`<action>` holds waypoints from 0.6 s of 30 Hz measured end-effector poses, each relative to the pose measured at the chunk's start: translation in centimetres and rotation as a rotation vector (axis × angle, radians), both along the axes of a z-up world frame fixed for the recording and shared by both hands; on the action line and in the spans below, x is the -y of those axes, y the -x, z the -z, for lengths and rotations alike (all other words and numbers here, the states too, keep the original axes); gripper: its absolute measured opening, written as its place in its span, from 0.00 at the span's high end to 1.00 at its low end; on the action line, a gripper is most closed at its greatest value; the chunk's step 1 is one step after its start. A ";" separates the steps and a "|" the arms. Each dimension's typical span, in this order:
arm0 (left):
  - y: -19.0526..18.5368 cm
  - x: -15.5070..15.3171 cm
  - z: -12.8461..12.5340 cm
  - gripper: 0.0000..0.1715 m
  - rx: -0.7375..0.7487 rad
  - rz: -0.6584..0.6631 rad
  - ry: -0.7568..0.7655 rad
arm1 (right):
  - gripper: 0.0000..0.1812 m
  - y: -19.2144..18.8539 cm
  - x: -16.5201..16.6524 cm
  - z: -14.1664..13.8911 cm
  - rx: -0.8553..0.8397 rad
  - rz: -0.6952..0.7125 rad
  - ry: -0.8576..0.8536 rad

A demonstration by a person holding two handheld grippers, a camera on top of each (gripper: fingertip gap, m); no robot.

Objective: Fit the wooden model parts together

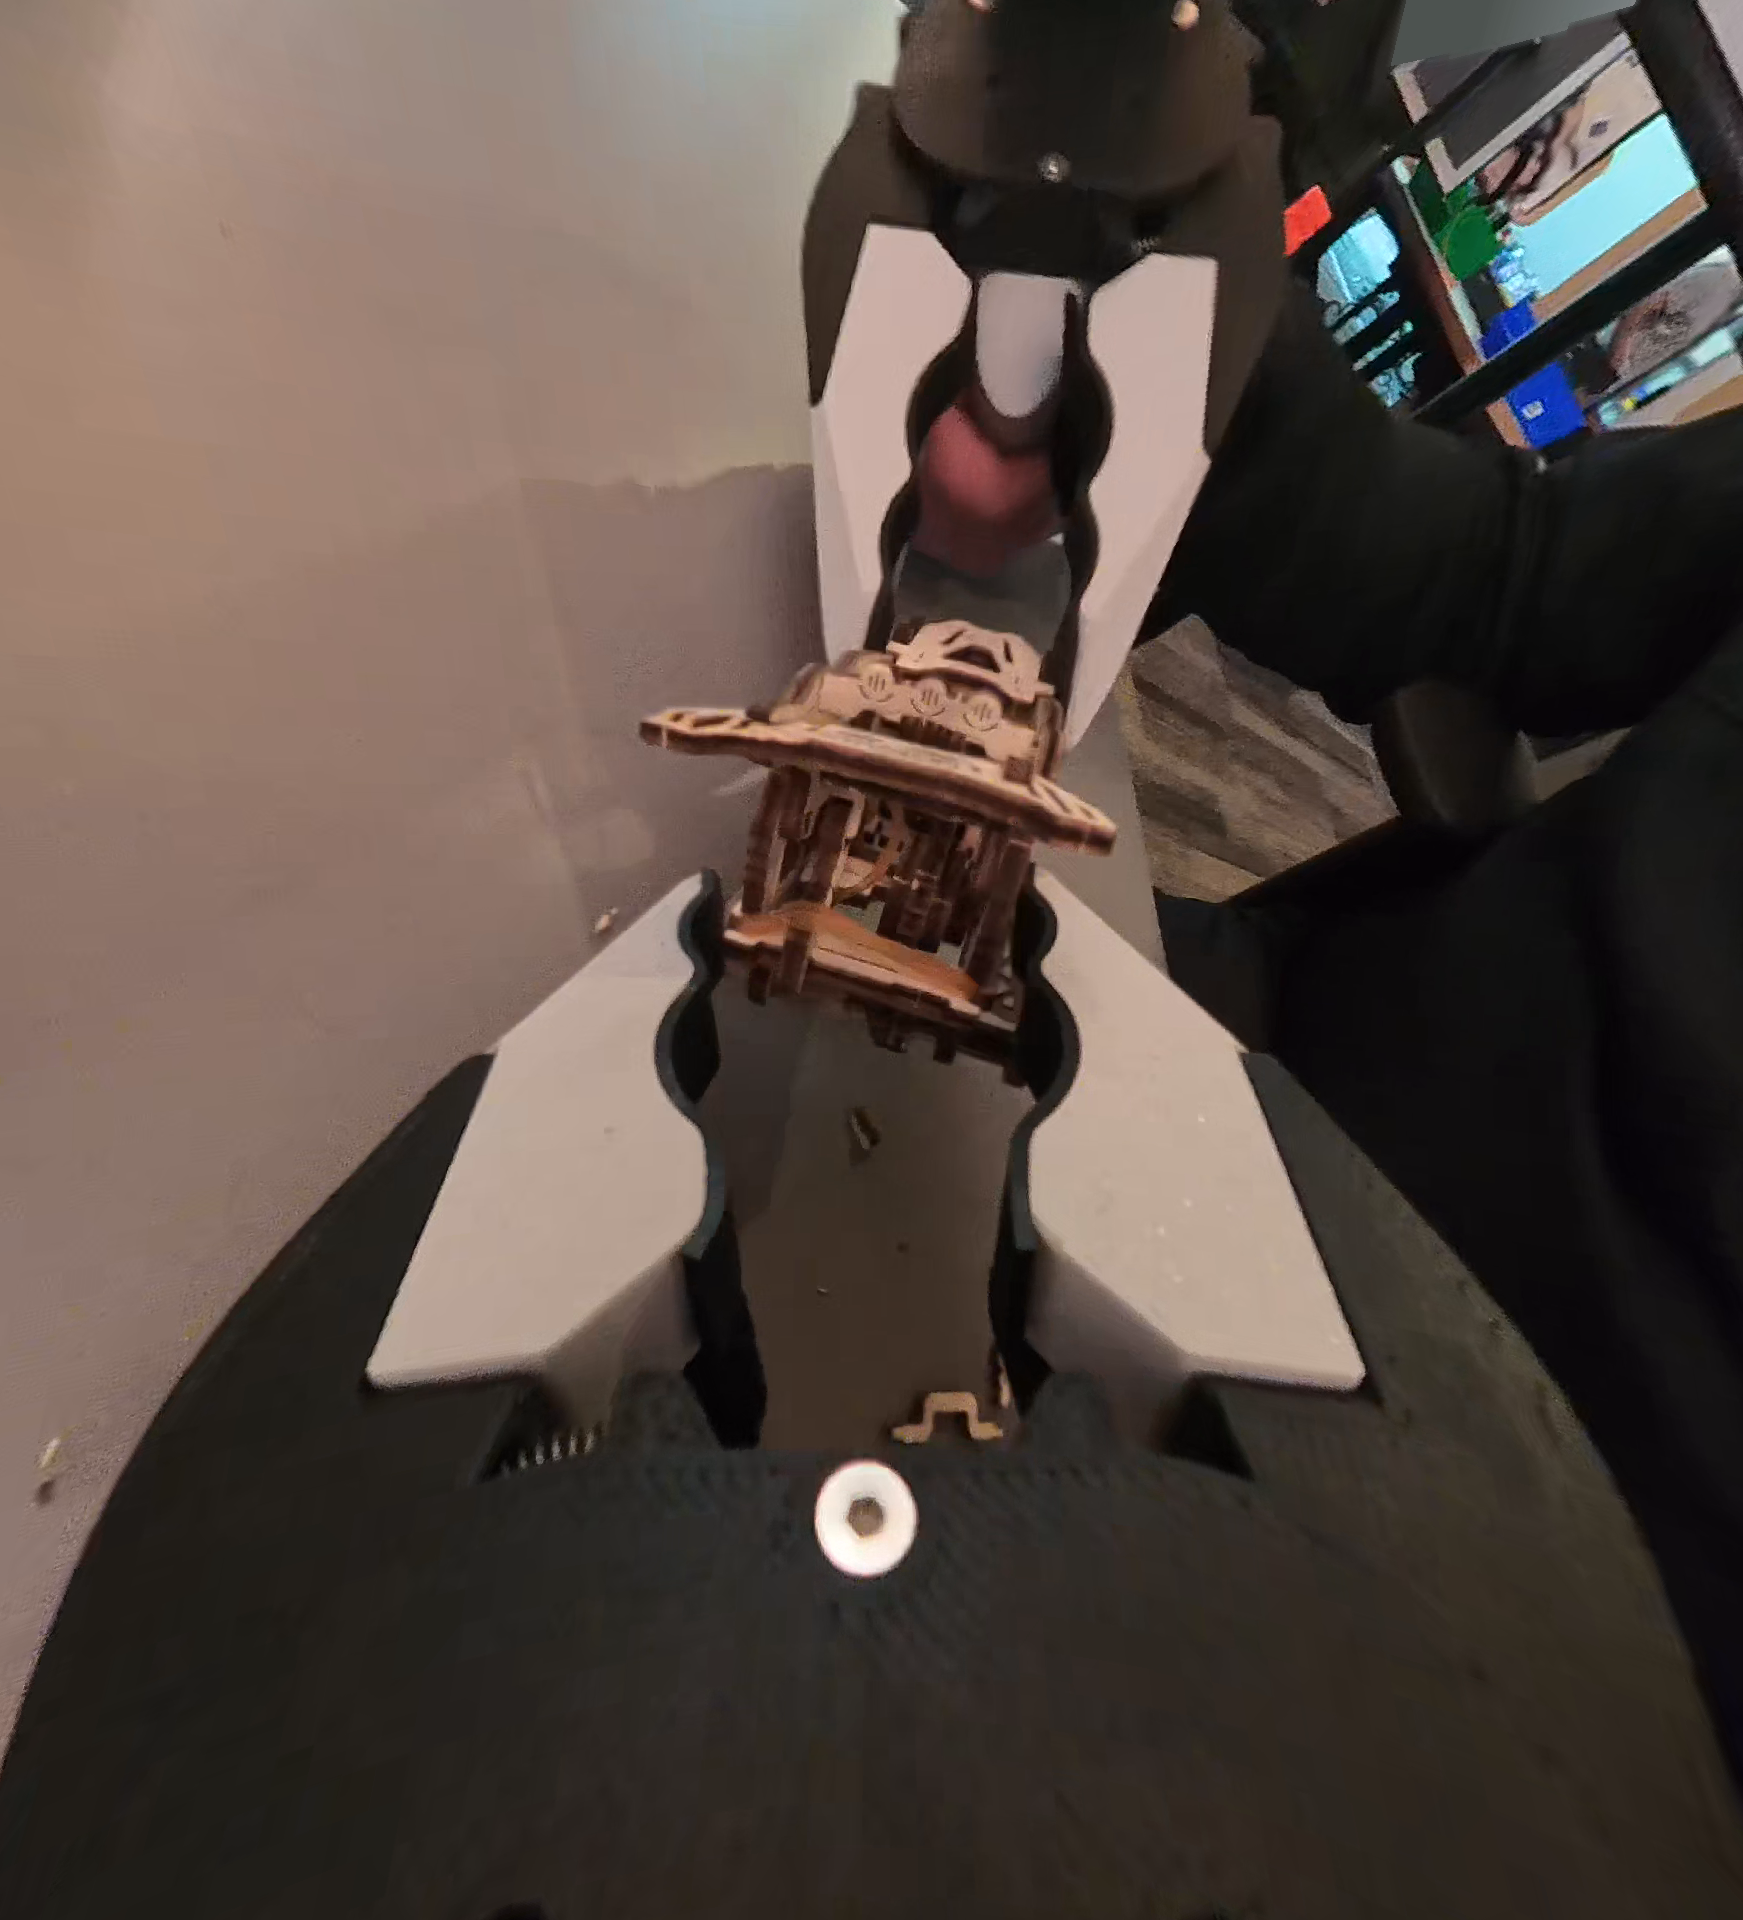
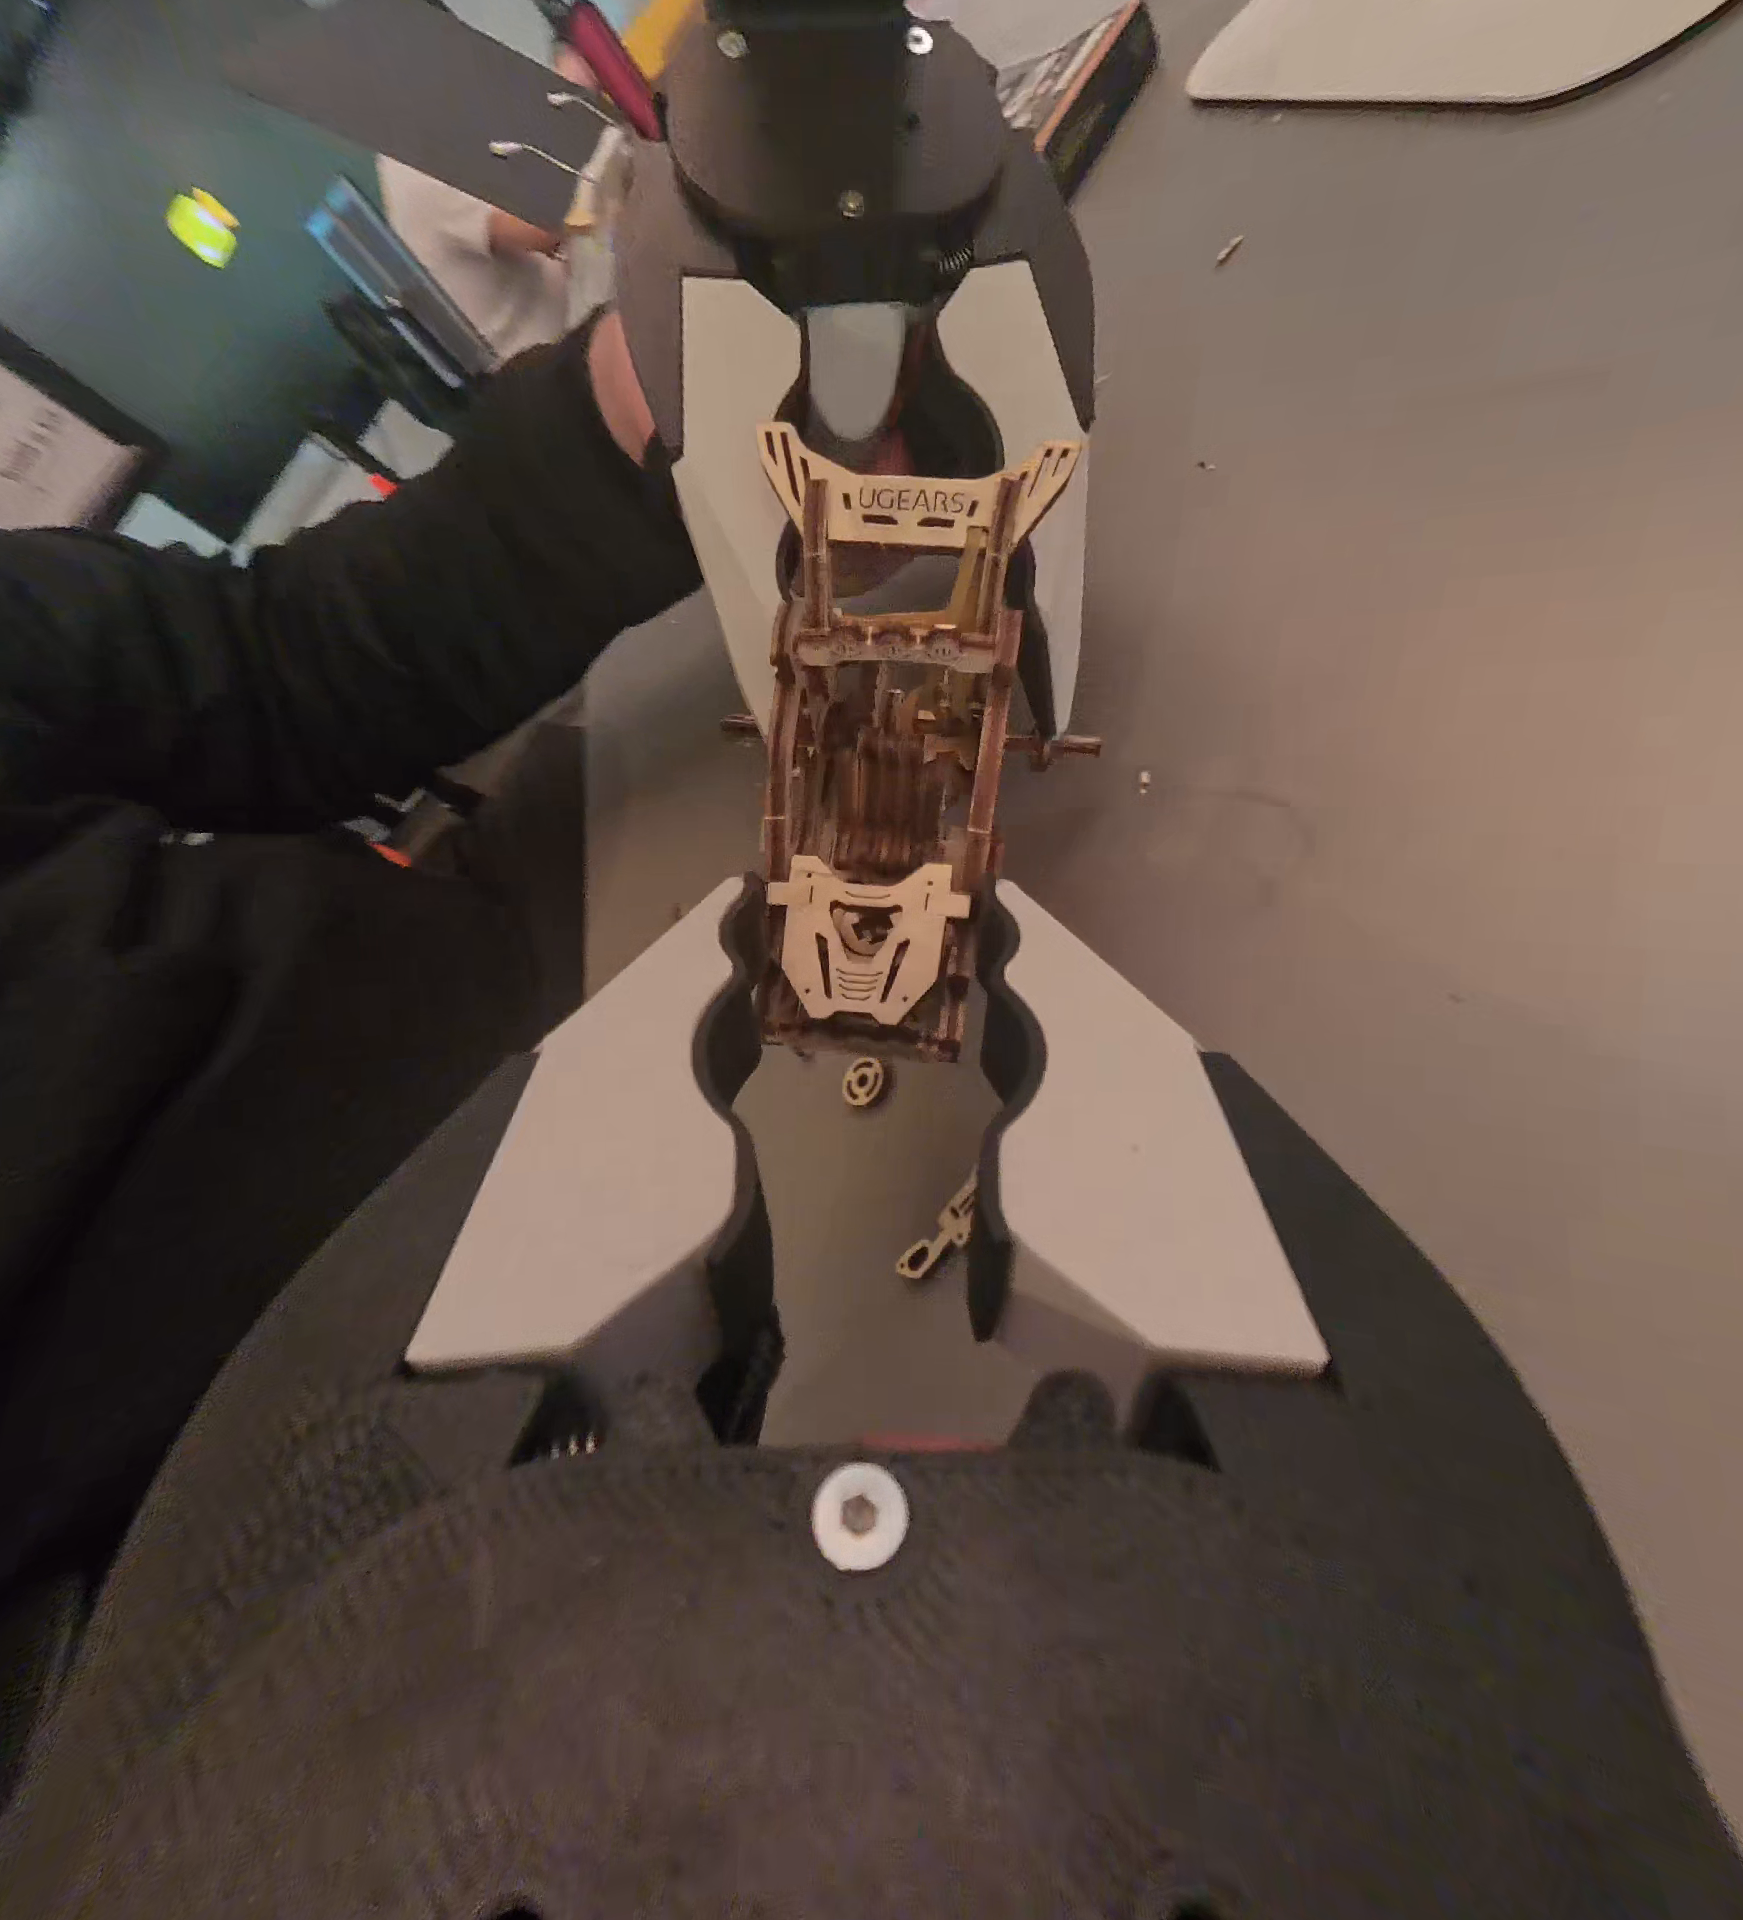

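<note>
Blur softens the left wrist view, where the left gripper clamps the near end of the wooden model and the right gripper pinches its far end above a grey table, shelving cut off behind. In the right wrist view both tongs grip the model over the tabletop, loose wooden pieces below; its lettered crosspiece faces the camera, a black sleeve hiding the room.
</note>
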State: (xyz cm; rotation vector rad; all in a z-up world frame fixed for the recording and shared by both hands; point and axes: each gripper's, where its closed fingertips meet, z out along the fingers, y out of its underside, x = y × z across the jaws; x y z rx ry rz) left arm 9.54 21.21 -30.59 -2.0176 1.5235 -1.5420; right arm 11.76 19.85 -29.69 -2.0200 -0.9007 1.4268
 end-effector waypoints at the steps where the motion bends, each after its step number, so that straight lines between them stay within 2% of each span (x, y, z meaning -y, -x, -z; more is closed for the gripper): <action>1: 0.0 0.3 -0.3 0.70 0.018 0.005 0.018 | 0.79 0.0 0.2 -0.2 -0.019 -0.022 0.022; 8: 0.0 0.2 -0.8 0.71 0.065 -0.087 0.088 | 0.79 0.0 -0.3 -0.6 -0.090 -0.087 0.110; 10: 0.2 -0.2 -0.7 0.71 0.066 -0.140 0.094 | 0.78 0.0 -1.2 -0.5 -0.078 -0.059 0.101; 11: 0.4 -0.4 -0.6 0.71 0.066 -0.167 0.098 | 0.74 -0.3 -1.8 -0.4 -0.053 -0.025 0.081; 14: 1.0 -1.1 -0.2 0.71 0.056 -0.252 0.084 | 0.73 -1.7 -2.8 -0.6 0.035 0.069 -0.016; 16: 1.5 -1.7 -0.3 0.71 0.056 -0.319 0.058 | 0.83 -2.9 -2.0 -0.1 0.154 0.080 -0.077; 18: 2.0 -2.2 -0.1 0.71 0.039 -0.380 0.022 | 0.83 -3.9 -0.9 0.8 0.276 0.111 -0.123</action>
